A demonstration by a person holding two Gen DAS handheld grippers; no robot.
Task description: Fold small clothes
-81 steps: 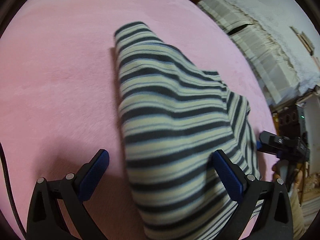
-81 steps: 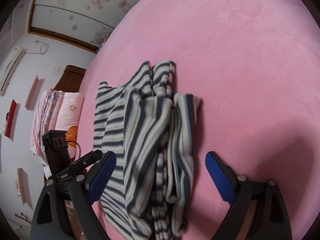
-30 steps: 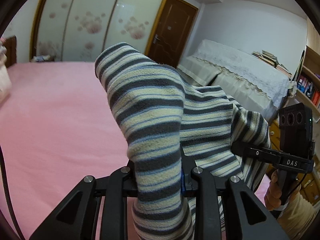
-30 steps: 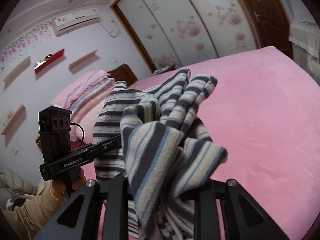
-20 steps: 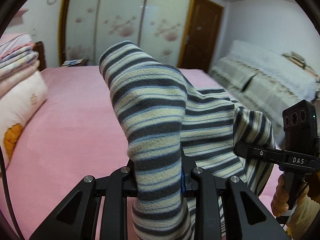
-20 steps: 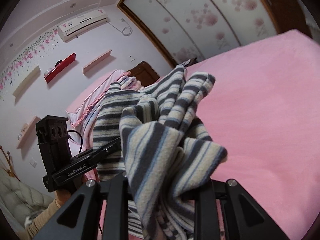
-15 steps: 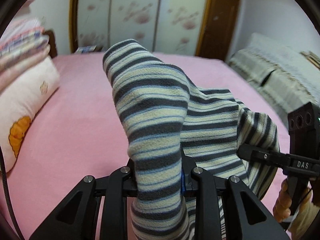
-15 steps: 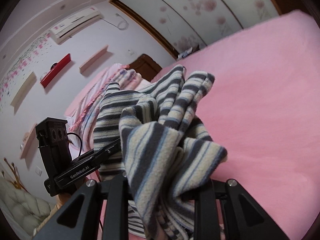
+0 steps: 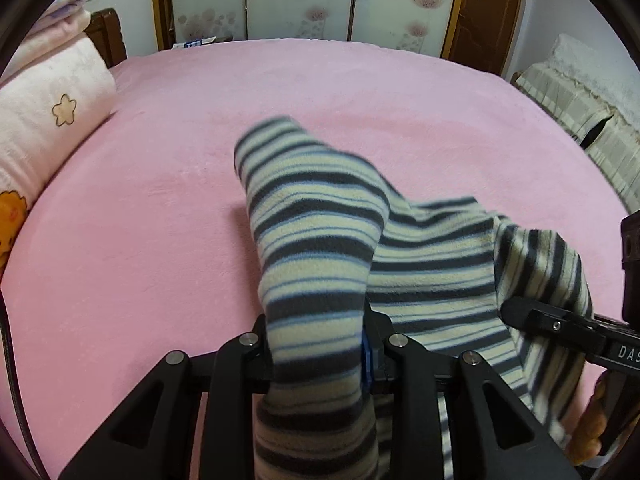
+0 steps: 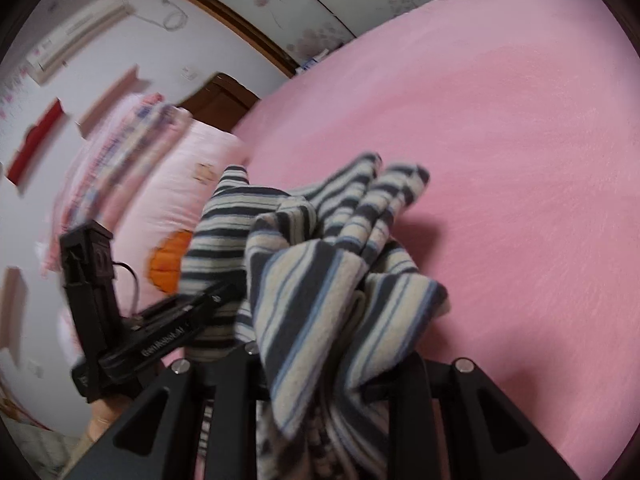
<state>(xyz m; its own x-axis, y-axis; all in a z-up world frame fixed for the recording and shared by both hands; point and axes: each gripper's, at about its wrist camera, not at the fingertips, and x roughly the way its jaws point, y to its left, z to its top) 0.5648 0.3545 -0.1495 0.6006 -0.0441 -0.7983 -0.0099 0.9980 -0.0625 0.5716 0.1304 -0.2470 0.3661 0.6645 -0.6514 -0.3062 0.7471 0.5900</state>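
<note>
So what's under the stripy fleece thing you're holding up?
Under the grey-and-cream striped fleece garment lies the pink plush bed cover. The patch directly beneath is covered by the cloth.

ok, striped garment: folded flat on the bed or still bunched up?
Bunched, not folded flat. The striped garment hangs crumpled between the left gripper and right gripper, both clamped on it above the pink bed.

The letters "DAS" stand in pale print on the black body of the right gripper (image 9: 618, 350), at four o'clock in the left wrist view. Print on the left gripper (image 10: 160, 346) is too blurred to read.
</note>
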